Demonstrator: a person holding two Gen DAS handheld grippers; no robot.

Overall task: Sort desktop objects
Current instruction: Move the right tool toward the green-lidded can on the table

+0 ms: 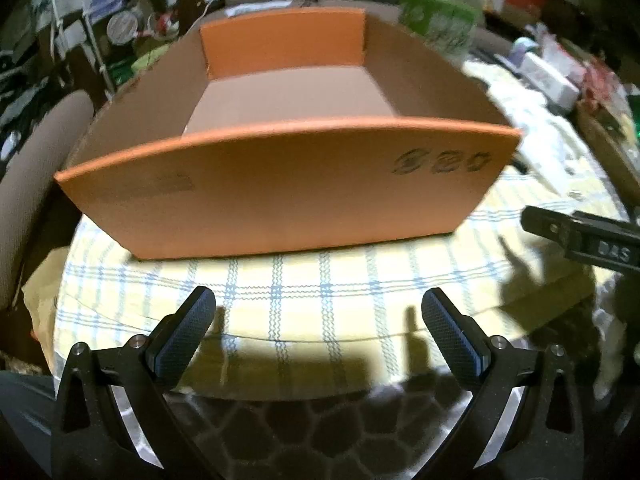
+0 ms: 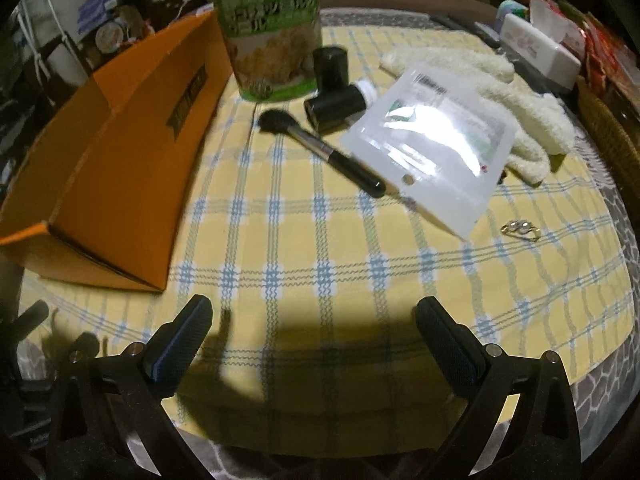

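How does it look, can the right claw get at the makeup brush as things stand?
Probably yes. The right claw is open and empty, and only bare checked cloth lies between it and the makeup brush. The white pouch lies close beside the handle's near end, but the middle of the handle looks free.

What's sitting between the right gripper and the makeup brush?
Nothing: in the right wrist view only bare checked tablecloth lies between the open right gripper and the makeup brush.
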